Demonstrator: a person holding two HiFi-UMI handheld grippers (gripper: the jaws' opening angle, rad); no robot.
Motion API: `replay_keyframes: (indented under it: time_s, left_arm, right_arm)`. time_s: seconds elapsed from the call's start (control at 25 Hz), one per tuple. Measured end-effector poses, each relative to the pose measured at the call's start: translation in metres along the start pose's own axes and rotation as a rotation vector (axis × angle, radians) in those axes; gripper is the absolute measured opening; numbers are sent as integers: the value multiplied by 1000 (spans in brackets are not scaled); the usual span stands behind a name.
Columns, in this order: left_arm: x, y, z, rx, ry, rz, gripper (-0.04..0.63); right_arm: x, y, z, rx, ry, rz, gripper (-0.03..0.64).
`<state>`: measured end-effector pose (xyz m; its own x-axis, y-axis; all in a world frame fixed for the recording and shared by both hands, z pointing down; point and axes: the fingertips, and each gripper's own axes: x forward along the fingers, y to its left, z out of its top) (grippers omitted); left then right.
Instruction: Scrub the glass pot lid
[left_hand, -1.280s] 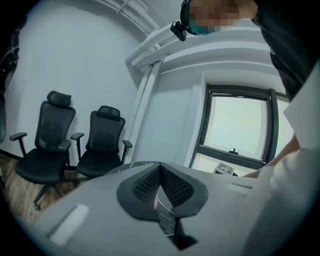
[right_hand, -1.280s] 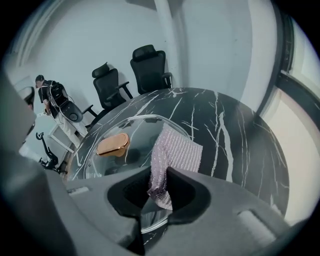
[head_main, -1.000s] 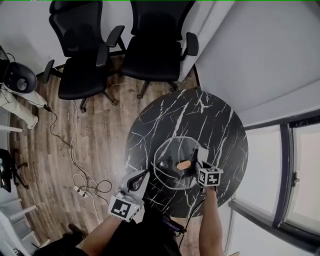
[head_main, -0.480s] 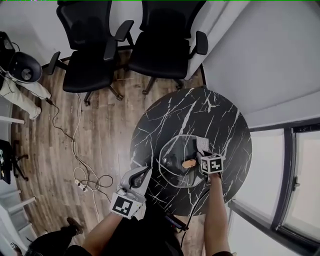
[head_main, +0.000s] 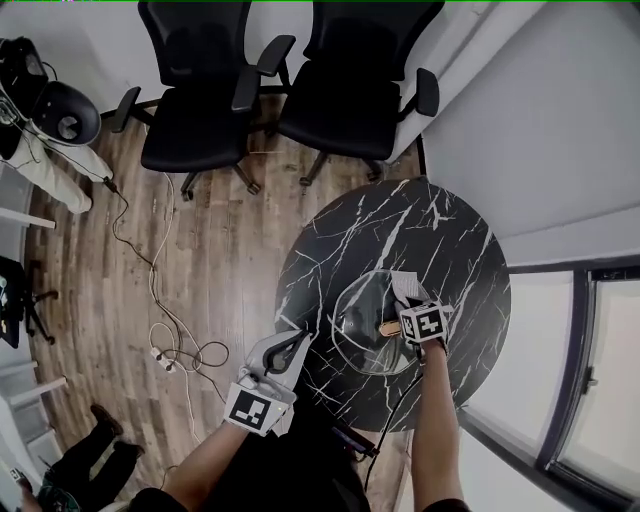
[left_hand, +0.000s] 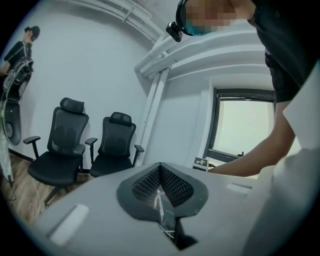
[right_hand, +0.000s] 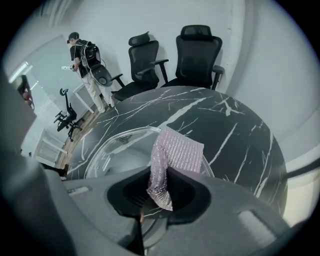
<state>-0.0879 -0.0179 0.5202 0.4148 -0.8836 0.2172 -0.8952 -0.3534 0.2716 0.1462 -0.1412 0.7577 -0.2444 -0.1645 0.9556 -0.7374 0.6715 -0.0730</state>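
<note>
A round black marble-look table (head_main: 440, 235) stands on a wood floor (head_main: 225, 250), with one black office chair (head_main: 200, 115) beside another (head_main: 350, 95) just beyond it, a loose cable (head_main: 178, 346) looped on the boards at the left, and a window (head_main: 590, 400) at the right.

Daylight comes from the window (left_hand: 245, 132). Edges bend and go dark. My left gripper (left_hand: 161, 192) looks blurry.

no legible text, no brands, no numbers or signs
</note>
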Motion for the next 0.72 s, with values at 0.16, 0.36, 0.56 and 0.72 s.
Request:
replay_keyframes:
  time_s: [0.16,0.36,0.56,0.72]
  left_arm:
    - [-5,2,4,-1,-15,2,1]
    - [-10,1,5,-31,-21,0,0]
    - [-13,2,8,-45,-29,7,0]
    - [-18,2,11,-32,-33,3,0]
  right_arm:
    - [5,17,10,-50,31,42,78]
    - [12,44,22,-178,71,88,78]
    - [17,70,28,-353,116,106,78]
    - [19,87,25,-424,124,126,78]
